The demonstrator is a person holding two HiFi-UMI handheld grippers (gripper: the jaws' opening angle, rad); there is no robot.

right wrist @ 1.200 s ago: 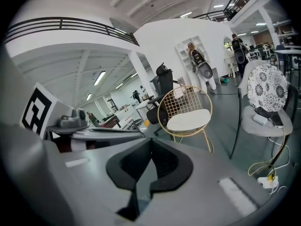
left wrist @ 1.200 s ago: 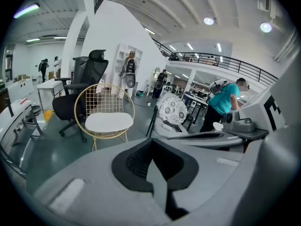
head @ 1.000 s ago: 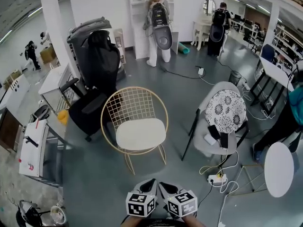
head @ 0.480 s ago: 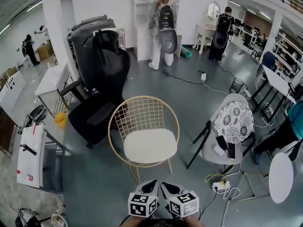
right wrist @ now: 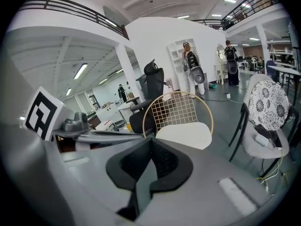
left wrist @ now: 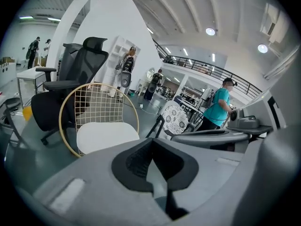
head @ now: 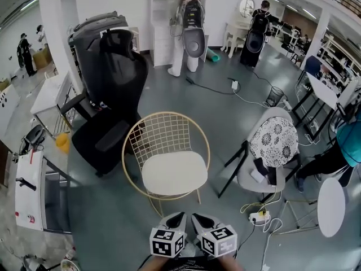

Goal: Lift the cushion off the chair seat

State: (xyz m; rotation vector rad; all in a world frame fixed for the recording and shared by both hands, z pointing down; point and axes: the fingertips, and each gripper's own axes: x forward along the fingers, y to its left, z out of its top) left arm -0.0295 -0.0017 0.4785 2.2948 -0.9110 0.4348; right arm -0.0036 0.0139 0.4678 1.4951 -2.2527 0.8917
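Nearing chair [head: 125, 151] (closer than before) | cushion [head: 174, 173] on seat, lift pending | left gripper [head: 178, 218], right gripper [head: 198, 219] pinched closed, empty

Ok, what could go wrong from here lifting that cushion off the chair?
The left hand-held gripper and right hand-held gripper are both shut, short of the cushion; unopened, they may just shove it. The wire chair looks light, so a pull might drag it. The power strip on the floor could catch a foot.
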